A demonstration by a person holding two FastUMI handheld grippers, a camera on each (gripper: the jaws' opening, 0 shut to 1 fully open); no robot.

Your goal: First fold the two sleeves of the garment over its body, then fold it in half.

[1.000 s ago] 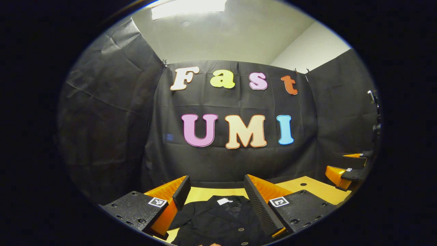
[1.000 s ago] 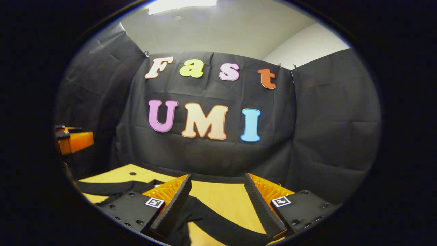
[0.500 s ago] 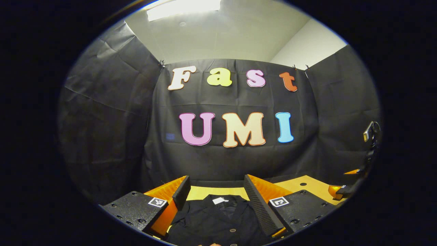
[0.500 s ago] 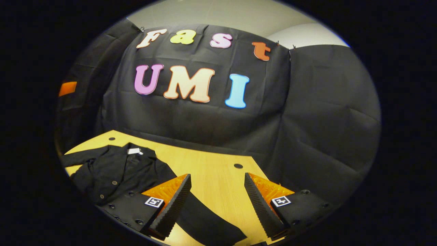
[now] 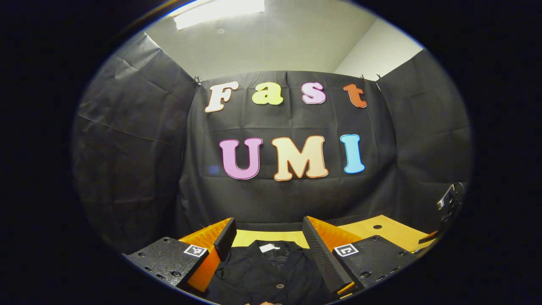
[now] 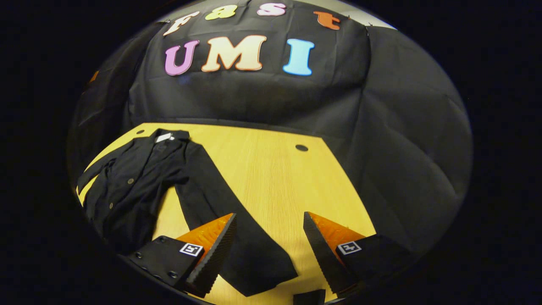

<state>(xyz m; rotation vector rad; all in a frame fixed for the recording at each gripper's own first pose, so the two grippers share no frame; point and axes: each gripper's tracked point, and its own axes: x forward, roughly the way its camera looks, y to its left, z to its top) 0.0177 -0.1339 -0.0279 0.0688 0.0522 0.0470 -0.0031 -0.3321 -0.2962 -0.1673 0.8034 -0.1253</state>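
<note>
A black buttoned garment lies flat on the wooden table, collar with a white tag toward the booth wall. One long sleeve stretches out from the body toward my right gripper, which hovers open above the sleeve's cuff end with nothing between its fingers. In the left gripper view the garment shows its collar and buttons directly below my left gripper, which is open and holds nothing. The garment's other sleeve is hidden at the edge.
The table has small round holes near its back edge and bare wood to the right of the sleeve. Black cloth walls close the booth behind and at both sides. Part of the other gripper shows at the far right of the left gripper view.
My right gripper has risen and tilted down, so the whole garment and its outstretched sleeve have come into view. My left gripper has barely moved.
</note>
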